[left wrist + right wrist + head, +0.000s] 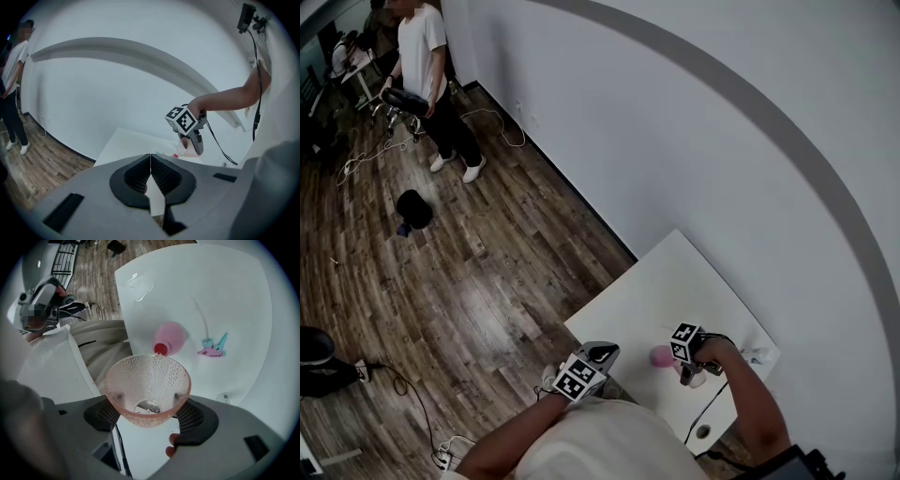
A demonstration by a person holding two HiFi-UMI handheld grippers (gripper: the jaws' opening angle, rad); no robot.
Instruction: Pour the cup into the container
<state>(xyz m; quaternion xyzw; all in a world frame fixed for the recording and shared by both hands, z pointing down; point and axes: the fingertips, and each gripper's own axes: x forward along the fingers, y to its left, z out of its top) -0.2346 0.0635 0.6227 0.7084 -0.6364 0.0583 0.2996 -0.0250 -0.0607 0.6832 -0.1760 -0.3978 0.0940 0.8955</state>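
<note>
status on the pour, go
right tool shut on cup, tipped toward container. left tool shut, empty. plastic bits lie beside container, apart.

The left tool (150, 172) has its jaws shut tight with nothing in them, and the right tool (147, 414) (tipped down, held by a bare arm (748, 389)) squeezes the cup (149, 380) on both sides.
</note>
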